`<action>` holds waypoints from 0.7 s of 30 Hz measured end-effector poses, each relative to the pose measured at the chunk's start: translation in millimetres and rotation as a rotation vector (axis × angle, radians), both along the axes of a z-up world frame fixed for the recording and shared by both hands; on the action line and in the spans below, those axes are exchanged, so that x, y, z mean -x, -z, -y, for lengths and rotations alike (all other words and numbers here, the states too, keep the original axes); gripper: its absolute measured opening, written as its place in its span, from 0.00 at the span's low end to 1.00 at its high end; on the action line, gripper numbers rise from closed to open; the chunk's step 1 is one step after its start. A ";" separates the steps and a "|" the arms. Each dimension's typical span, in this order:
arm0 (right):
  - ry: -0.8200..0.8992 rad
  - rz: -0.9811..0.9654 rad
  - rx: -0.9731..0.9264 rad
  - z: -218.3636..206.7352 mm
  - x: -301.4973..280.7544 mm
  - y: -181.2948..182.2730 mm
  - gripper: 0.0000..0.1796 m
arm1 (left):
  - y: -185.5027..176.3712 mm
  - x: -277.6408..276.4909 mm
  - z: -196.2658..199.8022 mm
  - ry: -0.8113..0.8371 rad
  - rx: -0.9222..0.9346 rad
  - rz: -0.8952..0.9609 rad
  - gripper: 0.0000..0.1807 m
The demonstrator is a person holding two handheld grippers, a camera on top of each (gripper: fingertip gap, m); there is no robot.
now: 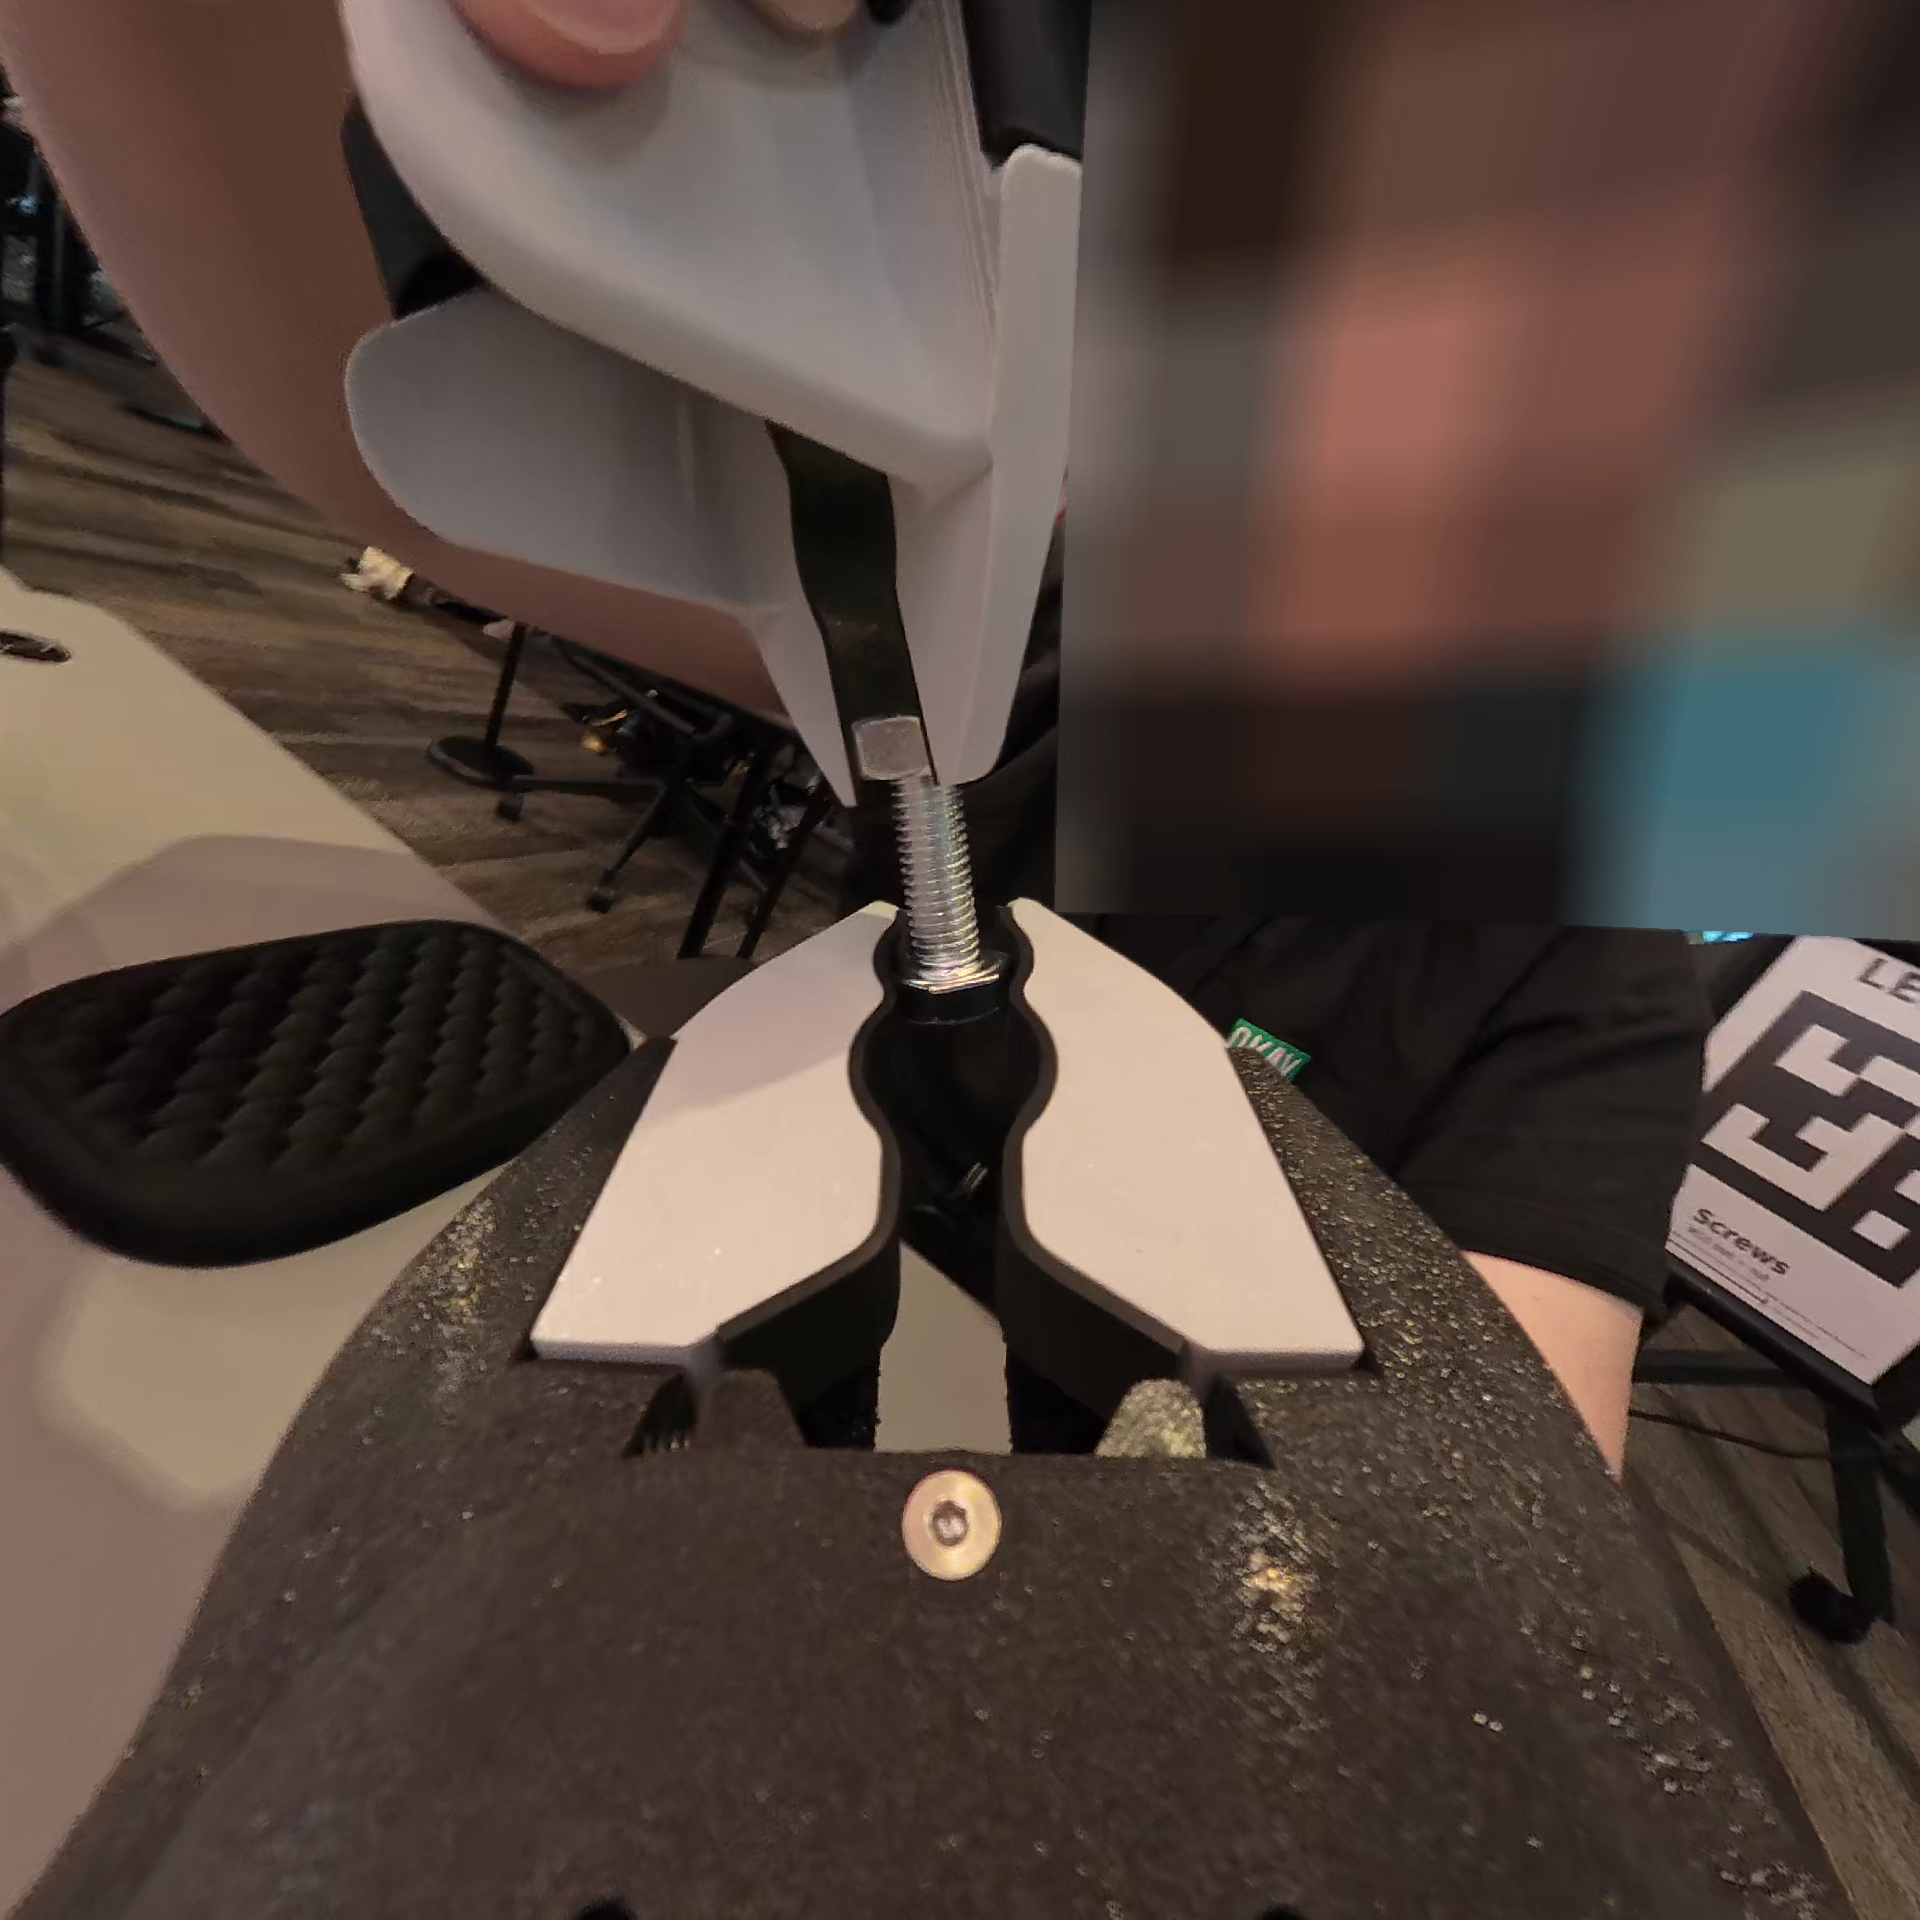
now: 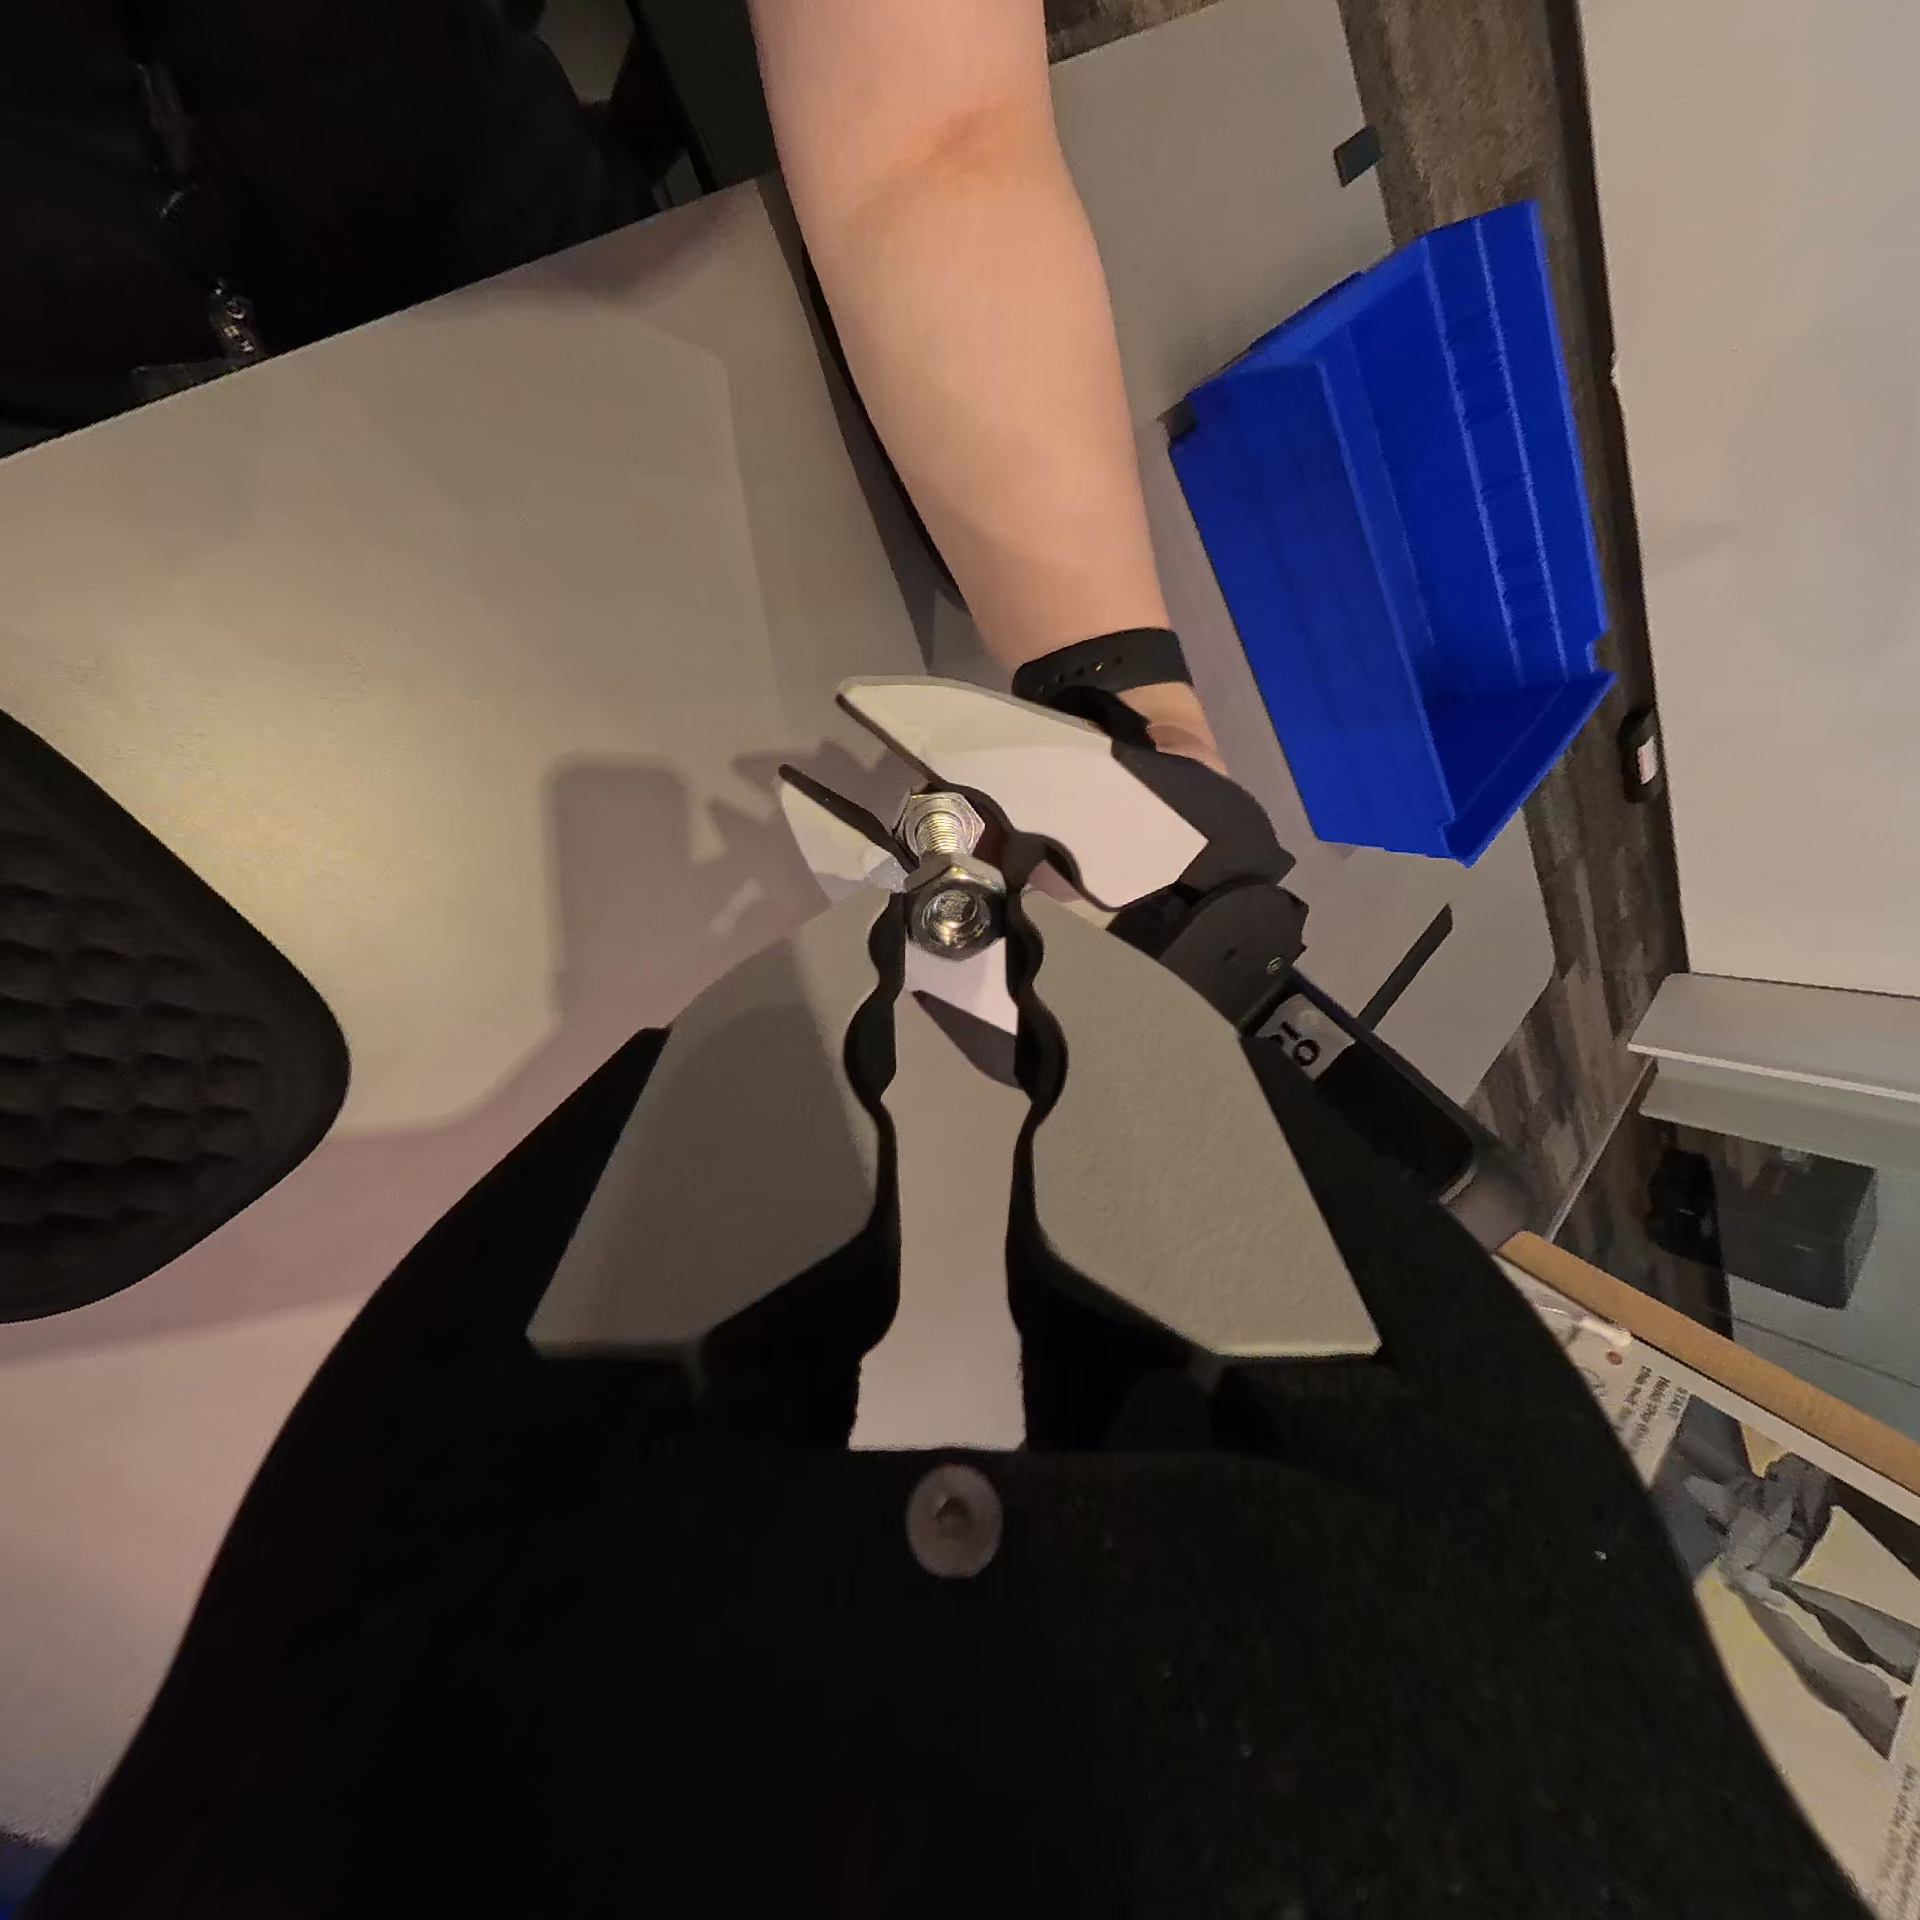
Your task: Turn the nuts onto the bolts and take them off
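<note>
Nearest the lens sits the dark, gritty body of the left gripper [image 1: 940,961], and from it the two white fingers run forward and narrow until their tips pinch a hex nut [image 1: 943,975]. The threaded shank of the bolt [image 1: 925,862] rises from that nut to the hex head [image 1: 891,748], which is clamped in the tips of the right gripper [image 2: 948,925] coming down from above. Both claws are therefore drawn in tight on the metal, one at each end, and the assembly hangs in the air between them, clear of the white table [image 2: 416,520]. Holding it this way looks sensible: one claw keeps its end still while the other twists, so the thread can run. The left wrist view shows the shank side-on, with much bare thread between nut and head, so I judge the nut sits near the shank's far end, either freshly started or almost off. The right wrist view looks down the bolt's axis instead, showing the face of the head with the nut just behind it, and hides that gap. Only this view shows the blue bin [image 2: 1455,520] beyond the person's forearm [image 2: 987,416]. A black textured pad [image 1: 291,1081] lies to the left in both views.
</note>
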State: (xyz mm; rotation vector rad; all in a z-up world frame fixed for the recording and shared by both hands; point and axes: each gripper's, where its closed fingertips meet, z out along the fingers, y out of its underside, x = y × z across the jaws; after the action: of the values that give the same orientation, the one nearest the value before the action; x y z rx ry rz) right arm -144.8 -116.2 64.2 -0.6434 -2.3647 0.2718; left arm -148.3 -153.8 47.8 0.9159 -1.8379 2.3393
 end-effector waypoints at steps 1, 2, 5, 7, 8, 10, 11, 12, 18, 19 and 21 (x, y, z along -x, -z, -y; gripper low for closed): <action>-0.006 -0.013 -0.012 -0.1 1.0 -1.6 0.10 | -1.8 0.8 -0.1 0.008 0.015 0.008 0.08; -0.009 -0.024 -0.030 -0.9 1.9 -2.8 0.10 | -3.3 1.3 -0.6 0.013 0.029 0.015 0.08; 0.008 -0.049 -0.075 -6.6 4.7 -4.3 0.10 | -5.6 1.9 -2.5 0.021 0.061 0.020 0.08; 0.014 -0.056 -0.096 -9.2 5.5 -3.8 0.10 | -5.6 2.3 -3.3 0.029 0.077 0.013 0.08; 0.017 -0.055 -0.101 -10.0 5.5 -3.2 0.10 | -4.9 2.2 -3.6 0.030 0.078 0.010 0.08; 0.018 -0.053 -0.099 -10.2 5.6 -2.4 0.10 | -4.5 2.3 -3.4 0.033 0.078 0.008 0.08; 0.018 -0.058 -0.104 -10.6 6.0 -2.7 0.10 | -4.9 2.4 -3.6 0.031 0.079 0.011 0.08; 0.019 -0.058 -0.104 -10.7 6.0 -2.8 0.10 | -5.3 2.5 -3.8 0.031 0.080 0.012 0.08; 0.019 -0.061 -0.123 -11.5 6.6 -3.5 0.10 | -7.3 3.4 -5.8 0.034 0.102 0.014 0.08; 0.017 -0.058 -0.128 -11.7 6.6 -3.3 0.10 | -7.5 3.3 -6.0 0.037 0.107 0.011 0.08; 0.020 -0.050 -0.146 -13.0 6.5 -2.7 0.12 | -9.4 4.0 -6.3 0.043 0.118 0.021 0.08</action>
State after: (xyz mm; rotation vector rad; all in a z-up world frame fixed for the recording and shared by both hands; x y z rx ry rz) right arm -151.2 -103.2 66.9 -0.5839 -2.3043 0.1040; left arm -152.3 -147.5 57.2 0.8330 -1.6870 2.4101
